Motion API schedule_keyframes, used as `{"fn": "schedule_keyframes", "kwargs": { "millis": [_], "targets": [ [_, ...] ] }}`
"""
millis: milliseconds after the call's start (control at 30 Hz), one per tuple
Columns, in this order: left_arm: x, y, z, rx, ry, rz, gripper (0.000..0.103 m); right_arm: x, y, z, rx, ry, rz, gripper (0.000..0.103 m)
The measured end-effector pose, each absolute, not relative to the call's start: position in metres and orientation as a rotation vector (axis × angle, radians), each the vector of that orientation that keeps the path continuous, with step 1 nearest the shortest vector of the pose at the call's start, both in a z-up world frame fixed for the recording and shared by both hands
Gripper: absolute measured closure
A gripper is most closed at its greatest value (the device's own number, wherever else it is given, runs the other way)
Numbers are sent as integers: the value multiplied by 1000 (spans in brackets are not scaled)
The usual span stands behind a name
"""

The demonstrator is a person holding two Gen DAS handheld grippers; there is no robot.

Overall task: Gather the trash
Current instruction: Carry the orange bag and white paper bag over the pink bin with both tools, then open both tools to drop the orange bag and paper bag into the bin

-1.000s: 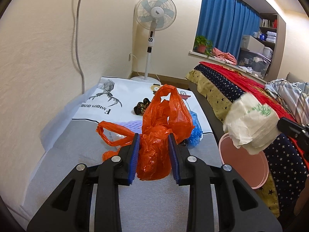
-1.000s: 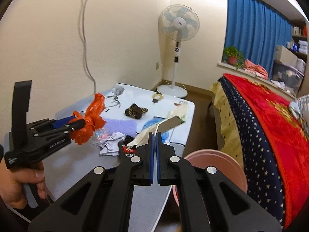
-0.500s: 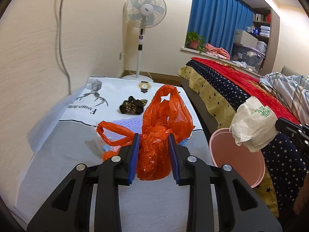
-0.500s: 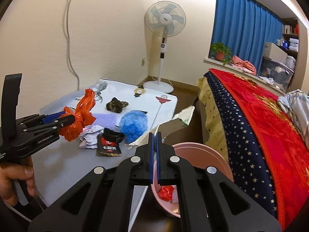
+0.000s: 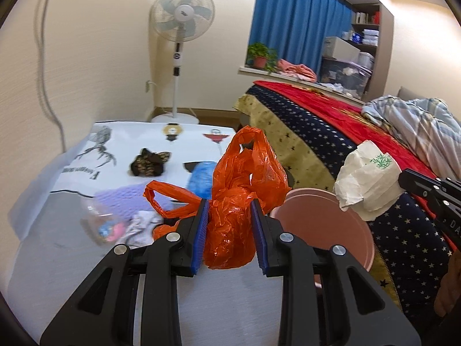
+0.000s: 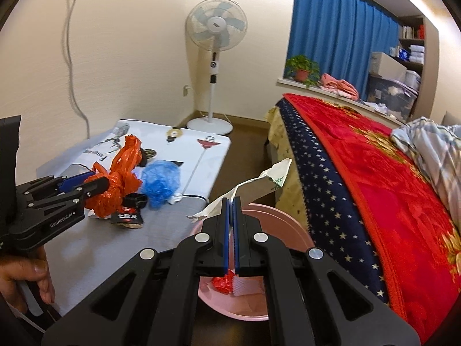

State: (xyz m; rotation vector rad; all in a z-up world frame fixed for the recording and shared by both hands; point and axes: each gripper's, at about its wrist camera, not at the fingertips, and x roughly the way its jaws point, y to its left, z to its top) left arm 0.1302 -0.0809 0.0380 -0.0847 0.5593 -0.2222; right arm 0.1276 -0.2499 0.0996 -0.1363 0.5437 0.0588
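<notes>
While the left gripper [image 5: 230,230] pointed over the low table [image 5: 72,274], its blue pads [image 5: 201,236] were clamped on a crumpled orange plastic bag [image 5: 242,190], which stood up between the jaws with one handle loop [image 5: 161,199] drooping to the left. Beyond the bag, on the table, lay a blue plastic wad [image 5: 201,178], a purple mesh piece [image 5: 121,200], a dark patterned scrap [image 5: 149,164] and some blurred litter [image 5: 109,227] at the near left. A pink bin [image 5: 331,225] stood just beside the table's right edge, between the table and the bed [image 5: 317,132]. Above the bin's far rim hung a white paper wrapper [image 5: 366,181], pinched at its right end by the right gripper [image 5: 403,180], which entered from the right edge. A standing fan [image 5: 181,17] stood by the wall behind the table.

From the right wrist view, the right gripper [image 6: 230,204] had its jaws together on the thin edge of the white paper wrapper [image 6: 259,187], which stuck out forward and to the right over the pink bin [image 6: 276,222]. Inside the bin lay a red scrap [image 6: 222,284] and something white. At the left, a hand [image 6: 26,279] held the left gripper [image 6: 100,183], closed on the orange plastic bag [image 6: 121,173] above the table [image 6: 95,248]. A black packet [image 6: 128,219] lay just below that bag, and the blue plastic wad [image 6: 161,183] rested to its right.
</notes>
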Motion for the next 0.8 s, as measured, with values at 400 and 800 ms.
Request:
{"fn": "schedule_keyframes", "kwargs": {
  "millis": [400,800],
  "targets": [
    [148,-134,36,-68,577,-325,74,131,-278,94,-146,564,-20,101],
    [164,-171,24,-49,606,-394,74,138,-290,86,-141,593,-62,101]
  ]
}}
